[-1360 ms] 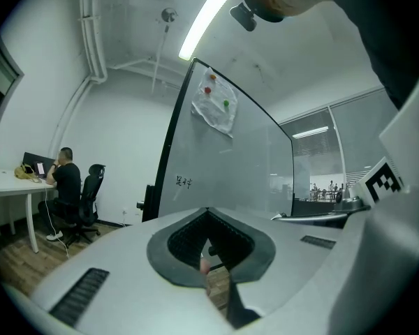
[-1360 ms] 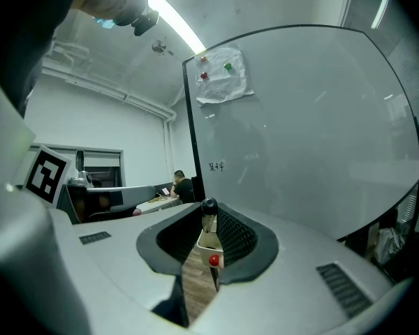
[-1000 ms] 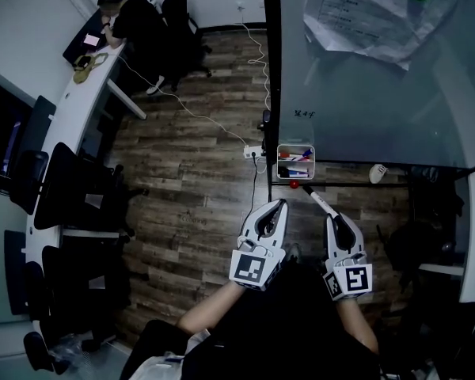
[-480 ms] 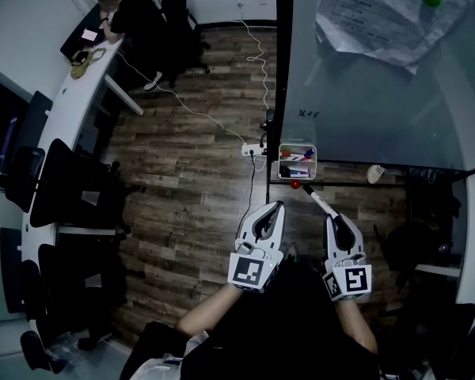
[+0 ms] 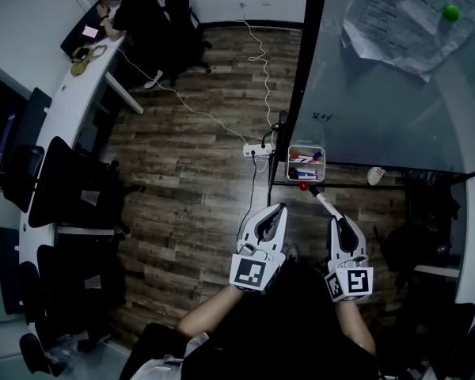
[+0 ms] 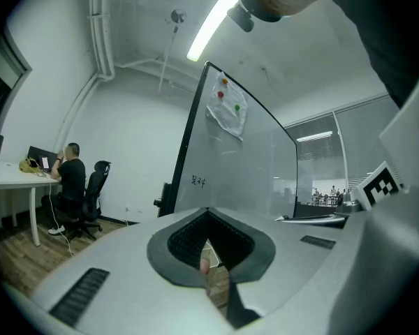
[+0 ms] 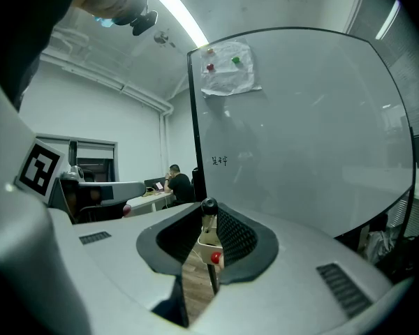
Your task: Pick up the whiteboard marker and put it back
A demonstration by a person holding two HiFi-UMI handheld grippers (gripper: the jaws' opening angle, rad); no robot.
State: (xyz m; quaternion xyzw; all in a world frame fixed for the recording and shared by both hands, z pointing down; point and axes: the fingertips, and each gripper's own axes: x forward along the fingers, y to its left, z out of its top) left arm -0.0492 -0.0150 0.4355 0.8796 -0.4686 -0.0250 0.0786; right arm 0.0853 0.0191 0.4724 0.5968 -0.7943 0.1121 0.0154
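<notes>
Beside the whiteboard (image 5: pixel 380 93), along its dark left edge, wood floor (image 5: pixel 198 172) lies open as far as the curved white surface (image 5: pixel 63 109). The right hand-held gripper (image 5: pixel 336 221) pinches the whiteboard marker (image 5: pixel 323 204) in mid-air, long axis level, dark end toward the pen tray (image 5: pixel 289 165). The left hand-held gripper (image 5: pixel 281 207) is pressed together, empty.

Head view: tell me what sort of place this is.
Probably an office or meeting room: a large whiteboard, a long white desk with a person seated at it, and office chairs.
</notes>
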